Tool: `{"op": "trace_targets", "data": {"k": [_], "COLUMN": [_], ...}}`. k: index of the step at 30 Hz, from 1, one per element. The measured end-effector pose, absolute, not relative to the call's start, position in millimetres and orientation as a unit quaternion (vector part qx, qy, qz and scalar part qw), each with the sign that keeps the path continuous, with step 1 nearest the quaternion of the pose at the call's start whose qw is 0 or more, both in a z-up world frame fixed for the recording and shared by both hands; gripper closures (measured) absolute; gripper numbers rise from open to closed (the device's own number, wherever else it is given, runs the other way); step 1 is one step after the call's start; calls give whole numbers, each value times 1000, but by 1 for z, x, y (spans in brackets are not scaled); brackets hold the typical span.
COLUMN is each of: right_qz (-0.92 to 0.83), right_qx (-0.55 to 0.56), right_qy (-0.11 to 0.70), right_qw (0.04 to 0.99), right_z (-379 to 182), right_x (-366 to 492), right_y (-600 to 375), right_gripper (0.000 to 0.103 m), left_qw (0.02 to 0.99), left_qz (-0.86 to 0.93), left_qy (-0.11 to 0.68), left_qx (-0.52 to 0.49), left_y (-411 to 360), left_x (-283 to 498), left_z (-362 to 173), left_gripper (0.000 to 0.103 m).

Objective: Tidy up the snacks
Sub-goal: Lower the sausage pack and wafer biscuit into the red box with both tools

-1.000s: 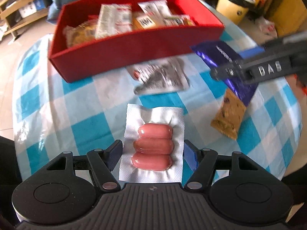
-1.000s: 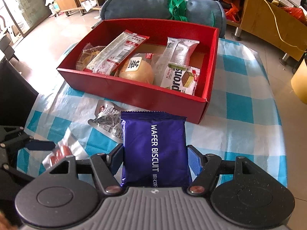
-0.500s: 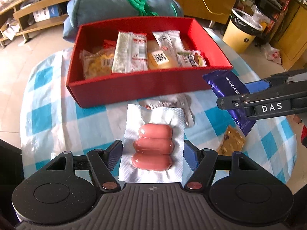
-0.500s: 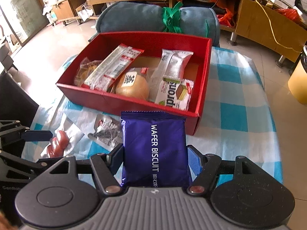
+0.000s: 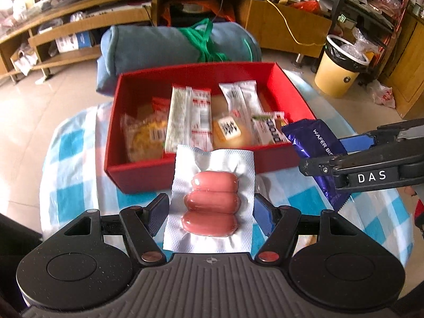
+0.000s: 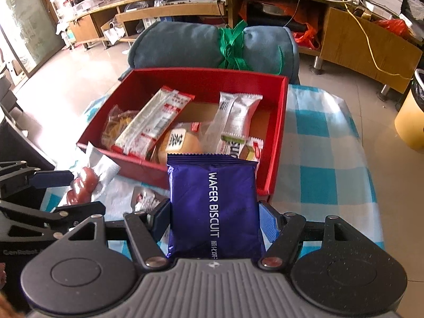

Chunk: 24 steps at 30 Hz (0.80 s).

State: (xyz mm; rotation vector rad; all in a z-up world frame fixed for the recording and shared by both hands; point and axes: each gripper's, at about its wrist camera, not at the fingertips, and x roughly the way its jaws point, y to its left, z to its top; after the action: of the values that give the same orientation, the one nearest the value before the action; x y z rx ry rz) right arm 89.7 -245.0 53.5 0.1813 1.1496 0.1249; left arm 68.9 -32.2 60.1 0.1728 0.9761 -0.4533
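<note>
Red box (image 5: 288, 87) sits on the table, half full | left gripper (image 5: 211, 206) pinches sausage pack (image 5: 212, 201) | right gripper (image 6: 214, 217) pinches wafer biscuit (image 6: 212, 206) | both near box front | risk: grippers may bump, packs may slip.

Two wrist fisheyes, angled steeply down, close over table, both facing red box (image 5: 201, 169), left and right of it.

Home living rm: long wooden TV cabinet (image 6: 265, 2) w/ cables, tiled floor (image 6: 66, 84), checkered tablecloth (image 6: 323, 143), bin (image 5: 341, 71).
</note>
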Motion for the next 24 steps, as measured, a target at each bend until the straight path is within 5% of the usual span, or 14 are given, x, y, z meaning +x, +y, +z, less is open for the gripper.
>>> {"op": "trace_targets", "data": {"k": [24], "right_qz": [18], "right_qx": [108], "right_qy": [518], "right_qw": [849], "right_z": [57], "right_x": [142], "right_y": [-269], "right_gripper": [39], "left_qw": [879], "left_qz": [-180], "left_qy": [434], "left_qx": [81], "left_y": [-52], "left_x": [128], "left_z": [70], "left_gripper": [29]}}
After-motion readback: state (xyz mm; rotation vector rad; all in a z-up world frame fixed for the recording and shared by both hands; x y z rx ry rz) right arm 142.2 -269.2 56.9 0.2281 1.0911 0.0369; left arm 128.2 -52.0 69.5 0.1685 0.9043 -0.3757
